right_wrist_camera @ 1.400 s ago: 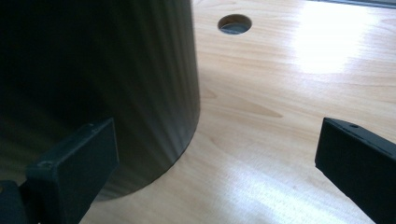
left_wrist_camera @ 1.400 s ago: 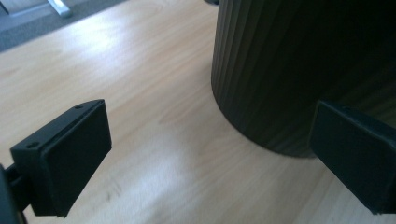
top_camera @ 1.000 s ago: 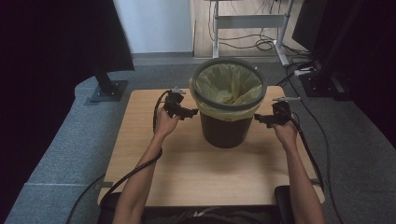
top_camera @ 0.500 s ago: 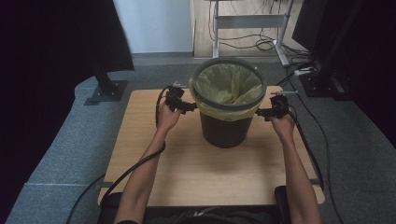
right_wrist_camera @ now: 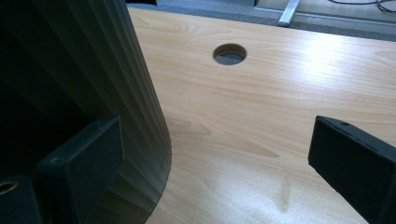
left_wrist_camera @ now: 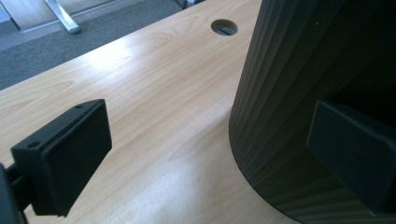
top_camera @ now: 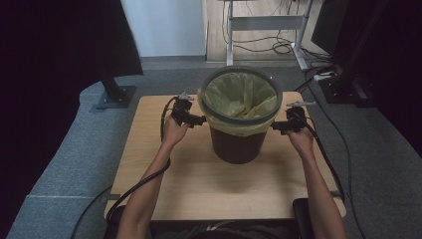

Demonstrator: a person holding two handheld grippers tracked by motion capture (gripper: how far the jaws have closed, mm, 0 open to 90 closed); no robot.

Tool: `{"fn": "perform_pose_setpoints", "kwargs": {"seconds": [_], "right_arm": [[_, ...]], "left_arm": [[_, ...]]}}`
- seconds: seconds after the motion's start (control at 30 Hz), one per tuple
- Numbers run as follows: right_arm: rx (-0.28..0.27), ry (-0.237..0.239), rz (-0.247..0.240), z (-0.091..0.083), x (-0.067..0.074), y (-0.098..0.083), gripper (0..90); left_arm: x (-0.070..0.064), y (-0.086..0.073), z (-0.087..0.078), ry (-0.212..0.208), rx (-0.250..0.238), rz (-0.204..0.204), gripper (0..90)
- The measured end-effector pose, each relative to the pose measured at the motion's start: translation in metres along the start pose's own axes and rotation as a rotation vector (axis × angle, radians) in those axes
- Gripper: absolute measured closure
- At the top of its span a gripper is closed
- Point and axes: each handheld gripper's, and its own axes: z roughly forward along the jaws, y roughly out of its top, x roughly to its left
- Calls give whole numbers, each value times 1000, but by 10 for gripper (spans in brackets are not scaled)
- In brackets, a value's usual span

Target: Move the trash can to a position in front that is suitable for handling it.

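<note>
A dark ribbed bin [top_camera: 238, 145] with a yellow liner [top_camera: 242, 94] folded over its rim stands mid-table. My left gripper [top_camera: 201, 120] is at the bin's left side just under the rim, and my right gripper [top_camera: 275, 127] is at its right side. Both are open with nothing held. In the left gripper view the left gripper [left_wrist_camera: 210, 128] has its jaws spread wide, and the bin wall [left_wrist_camera: 299, 84] runs behind the right pad [left_wrist_camera: 355, 156]. In the right gripper view the right gripper [right_wrist_camera: 215, 147] is also spread wide, with the bin wall [right_wrist_camera: 93, 70] behind the left pad [right_wrist_camera: 84, 163].
The wooden table [top_camera: 199, 184] has a round cable hole [right_wrist_camera: 229, 53] near its far edge, also seen as the cable hole [left_wrist_camera: 224, 27]. A monitor stand [top_camera: 115, 94] sits on the floor at the back left, and a desk frame [top_camera: 268, 22] with cables lies beyond.
The right gripper has shifted slightly left toward the bin's side. The left gripper has barely moved. Both stay open.
</note>
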Motion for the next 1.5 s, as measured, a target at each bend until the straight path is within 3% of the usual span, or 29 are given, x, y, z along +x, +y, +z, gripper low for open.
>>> {"fn": "perform_pose_setpoints", "kwargs": {"seconds": [0.47,0.57,0.8,1.0,1.23,1.37,1.5], "right_arm": [[8,63,-95,-13,41,-13,34],[9,77,-108,-15,48,-15,32],[3,103,-127,-20,66,-24,30],[1,118,-139,-25,78,-30,30],[20,124,-143,-28,85,-33,29],[25,126,-161,-29,84,-33,10],[44,107,-193,-34,82,-34,5]], "left_arm": [[-6,-37,-43,-10,-13,11,0],[-8,-45,-54,-6,-18,8,0],[-15,-59,-75,20,0,46,0],[-21,-70,-88,28,-4,45,0],[-24,-77,-95,32,-9,24,0],[-24,-79,-98,21,-7,22,0],[-21,-89,-103,38,18,26,0]]}}
